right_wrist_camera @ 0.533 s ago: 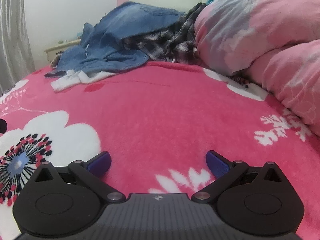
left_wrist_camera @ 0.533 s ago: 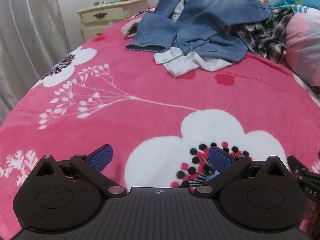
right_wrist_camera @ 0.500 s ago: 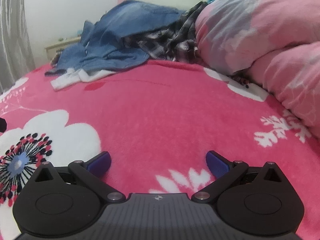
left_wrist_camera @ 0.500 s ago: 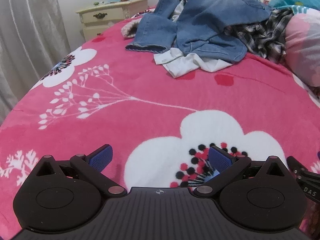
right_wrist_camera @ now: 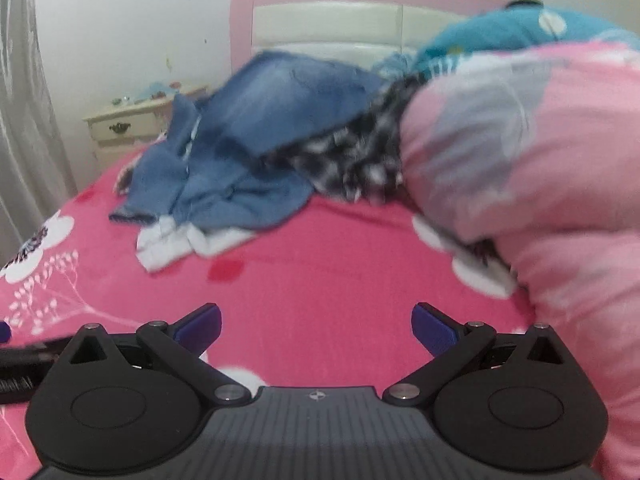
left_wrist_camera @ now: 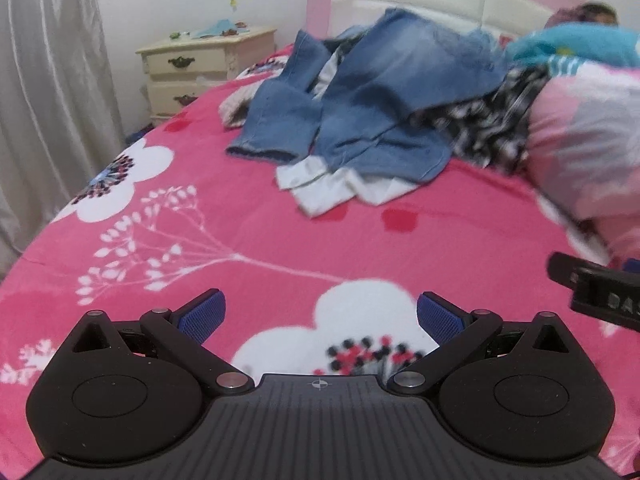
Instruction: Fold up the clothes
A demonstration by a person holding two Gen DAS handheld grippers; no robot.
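Pink fleece blanket with white flower prints (left_wrist_camera: 280, 240) is covering the bed, and a cream bedside drawer chest (left_wrist_camera: 192, 68) is standing at 11 o'clock by the wall. Toward 12 o'clock in the left view, a crumpled heap is lying unfolded: blue denim garments (left_wrist_camera: 380, 92) are sprawling over a white cotton shirt (left_wrist_camera: 340, 188), with a black-and-white checked shirt (left_wrist_camera: 492, 132) wedging against the rolled pale pink quilt (right_wrist_camera: 520, 168) at 2 o'clock. Left tongs (left_wrist_camera: 320, 316) are hovering wide apart and holding nothing, well short of the heap; right tongs (right_wrist_camera: 316, 326) are likewise gaping wide and carrying nothing. Since the garments are overlapping, I am judging that a pinch at the denim hem risks dragging the white shirt along, and the checked shirt, trapped under denim and quilt, is likely to snag if pulled
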